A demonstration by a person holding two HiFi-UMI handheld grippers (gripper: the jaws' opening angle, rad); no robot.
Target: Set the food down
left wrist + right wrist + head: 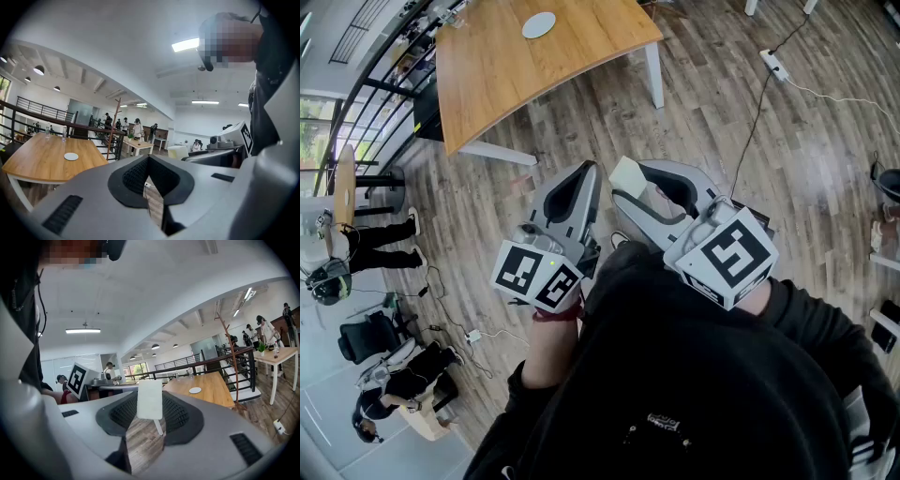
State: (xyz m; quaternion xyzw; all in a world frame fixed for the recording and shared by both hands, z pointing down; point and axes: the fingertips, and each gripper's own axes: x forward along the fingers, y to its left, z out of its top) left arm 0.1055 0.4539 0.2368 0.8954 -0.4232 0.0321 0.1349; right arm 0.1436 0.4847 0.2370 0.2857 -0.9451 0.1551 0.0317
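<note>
The food is a pale flat block on a thin stick (pixel 150 399), like an ice pop. My right gripper (pixel 151 416) is shut on it, and the block stands upright between the jaw tips. In the head view the block (pixel 628 173) shows at the tip of the right gripper (pixel 623 187), held close to my chest above the wooden floor. Just to its left, my left gripper (pixel 584 174) is shut with nothing in it; its jaw tips (pixel 149 157) meet. Well ahead stands a wooden table (pixel 516 70) with a small white plate (pixel 538 25) on it.
A power strip (pixel 773 64) with its cable lies on the floor at the far right. Other people (pixel 337 258) stand below a black railing (pixel 366 89) on the left. A smaller table (pixel 276 355) with people round it is at the right.
</note>
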